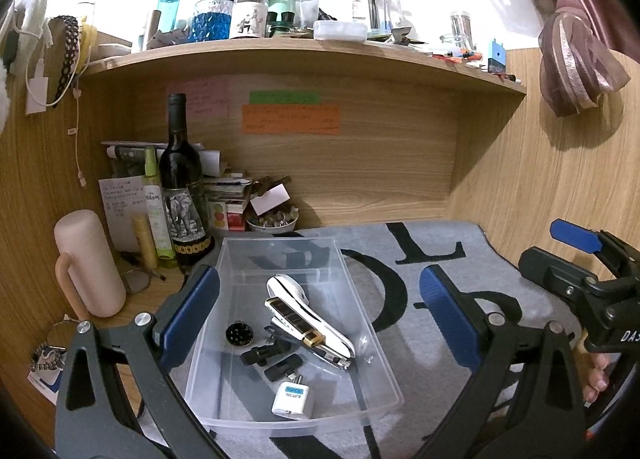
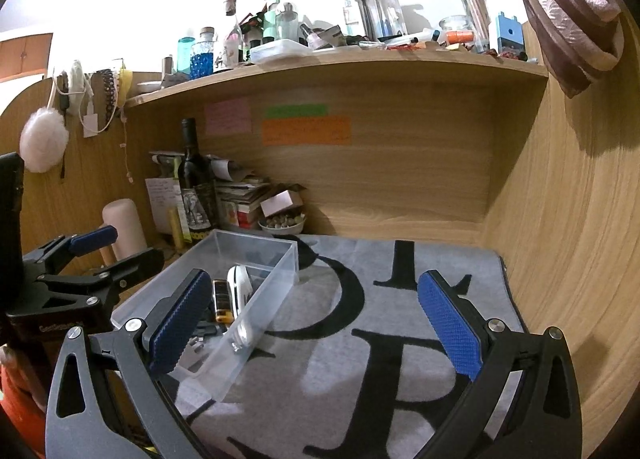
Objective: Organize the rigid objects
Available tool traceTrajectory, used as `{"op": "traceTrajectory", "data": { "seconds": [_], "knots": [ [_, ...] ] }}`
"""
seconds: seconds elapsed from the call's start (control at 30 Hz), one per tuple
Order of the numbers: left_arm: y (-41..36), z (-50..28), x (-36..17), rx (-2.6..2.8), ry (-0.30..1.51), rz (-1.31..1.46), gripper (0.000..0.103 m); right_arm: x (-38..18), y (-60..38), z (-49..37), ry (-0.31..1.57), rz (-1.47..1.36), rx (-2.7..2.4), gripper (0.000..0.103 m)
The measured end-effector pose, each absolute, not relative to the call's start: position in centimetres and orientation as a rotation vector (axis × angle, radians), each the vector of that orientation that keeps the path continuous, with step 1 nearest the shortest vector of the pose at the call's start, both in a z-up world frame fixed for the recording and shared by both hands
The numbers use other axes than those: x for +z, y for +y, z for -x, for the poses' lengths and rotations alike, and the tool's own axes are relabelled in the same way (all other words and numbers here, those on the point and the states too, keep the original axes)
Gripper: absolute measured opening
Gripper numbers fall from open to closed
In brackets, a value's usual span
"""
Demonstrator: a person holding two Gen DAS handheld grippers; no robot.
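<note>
Each hand-held gripper point(image 1: 320, 307) has dark grey, curved arms with triangular cut-outs, silver round screws at the joints and blue ribbed pads point(image 2: 450, 325). White lettering marks the black body of the right hand-held gripper point(image 1: 568, 255).

I see blue textured pads point(image 2: 450, 329) on my black grippers; a grey mat point(image 1: 400, 259) with big black letters; a clear bin point(image 1: 280, 255); a white plug point(image 1: 289, 399); a dark bottle point(image 1: 182, 187) with an elephant label.

Wooden desk point(image 1: 32, 343) covered by a grey lettered mat point(image 1: 452, 259).
A clear plastic bin point(image 1: 372, 375) sits on the mat; a wine bottle point(image 1: 182, 187) and pink flask point(image 1: 90, 263) stand beside it.
</note>
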State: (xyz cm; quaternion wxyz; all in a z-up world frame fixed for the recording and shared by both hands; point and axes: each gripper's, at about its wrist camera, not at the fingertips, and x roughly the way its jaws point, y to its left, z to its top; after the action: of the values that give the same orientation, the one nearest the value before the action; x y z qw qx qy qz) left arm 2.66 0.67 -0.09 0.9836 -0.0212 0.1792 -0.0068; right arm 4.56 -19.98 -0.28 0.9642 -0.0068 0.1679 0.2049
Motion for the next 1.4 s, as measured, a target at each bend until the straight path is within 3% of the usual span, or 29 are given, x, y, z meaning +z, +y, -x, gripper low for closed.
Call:
{"op": "traceTrajectory", "data": {
  "seconds": [1.4],
  "knots": [
    [0.55, -3.16, -0.02, -0.028, 0.365, 0.061, 0.103, -0.07, -20.25, -4.98, 0.347, -0.029, 0.390, 0.103]
  ]
}}
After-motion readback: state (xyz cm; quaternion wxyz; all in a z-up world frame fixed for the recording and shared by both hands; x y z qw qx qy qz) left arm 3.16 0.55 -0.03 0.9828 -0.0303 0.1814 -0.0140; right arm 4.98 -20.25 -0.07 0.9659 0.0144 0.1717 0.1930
